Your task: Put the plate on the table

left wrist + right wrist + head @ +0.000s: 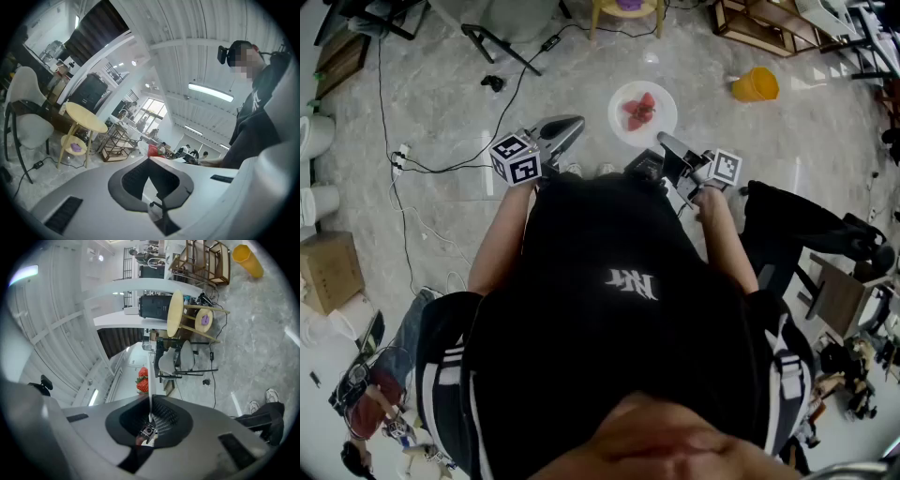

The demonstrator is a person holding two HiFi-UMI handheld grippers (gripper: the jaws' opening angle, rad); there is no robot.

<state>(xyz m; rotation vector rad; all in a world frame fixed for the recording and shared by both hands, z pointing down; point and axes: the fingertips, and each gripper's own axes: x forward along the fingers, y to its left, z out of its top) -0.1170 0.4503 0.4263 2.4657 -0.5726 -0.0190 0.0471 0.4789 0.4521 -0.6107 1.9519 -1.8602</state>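
plate [664, 117] edge-on in right tongs [150, 401], rim seemingly pinched.

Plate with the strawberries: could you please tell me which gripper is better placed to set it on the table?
Right. The right gripper clamps the plate by its rim, while the left gripper holds nothing.

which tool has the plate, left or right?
The right tool: its jaws are clamped on the rim of the white plate, which carries strawberries. The left tool has nothing between its jaws.
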